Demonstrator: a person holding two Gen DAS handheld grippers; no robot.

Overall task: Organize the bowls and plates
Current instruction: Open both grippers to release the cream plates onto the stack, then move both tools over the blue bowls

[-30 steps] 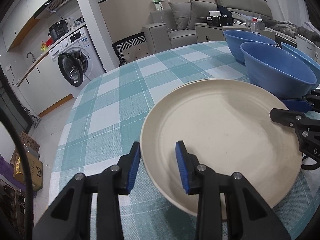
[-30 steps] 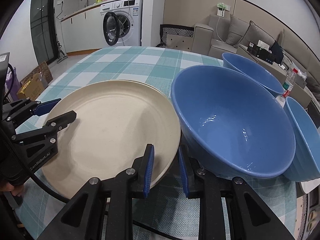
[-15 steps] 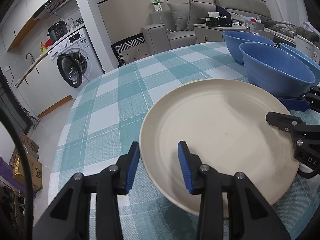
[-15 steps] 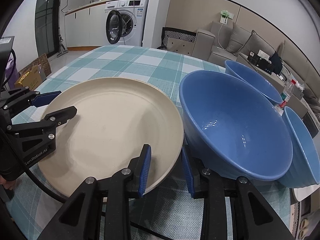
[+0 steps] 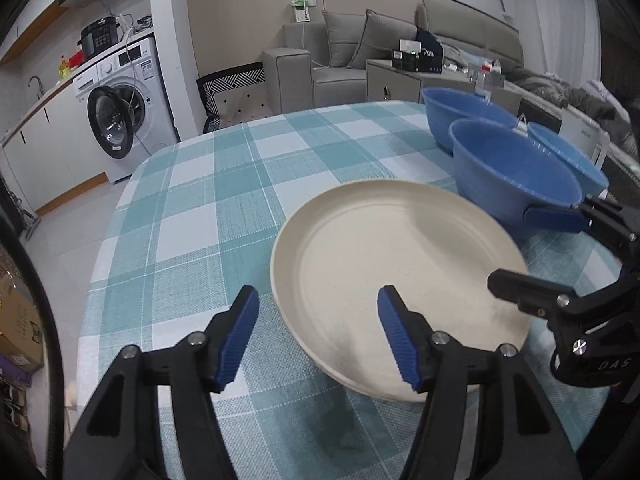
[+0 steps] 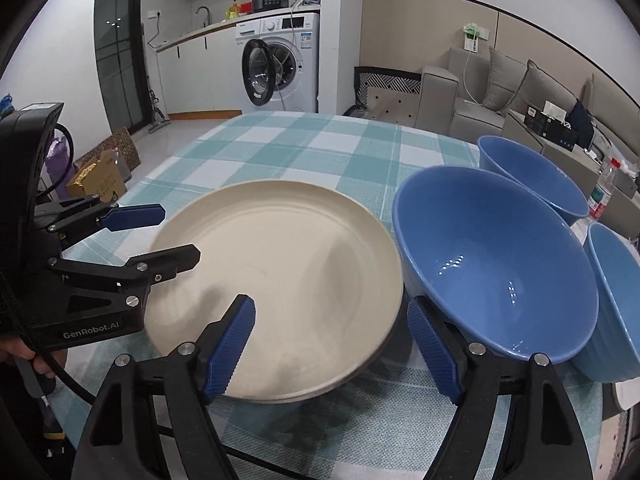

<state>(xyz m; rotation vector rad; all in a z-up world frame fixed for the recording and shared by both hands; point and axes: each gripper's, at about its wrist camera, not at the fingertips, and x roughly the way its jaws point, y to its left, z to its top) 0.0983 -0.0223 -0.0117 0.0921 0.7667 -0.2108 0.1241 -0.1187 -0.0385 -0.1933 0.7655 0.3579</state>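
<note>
Letting go here: both grippers, left point(image 5: 318, 338) and right point(image 6: 332, 346), are opening, pads off the plate point(image 5: 396, 280), whose rim sits between each pair. It lies on the checked-cloth table point(image 5: 224, 200), beside three blue bowls point(image 6: 496, 260). Looks stiff, matte, light (probably slippery); I'd pinch its raised rim.

Cream plate point(image 6: 280, 276) is lying flat on the checked cloth, three blue bowls point(image 6: 496, 264) sitting upright just beside it.
</note>
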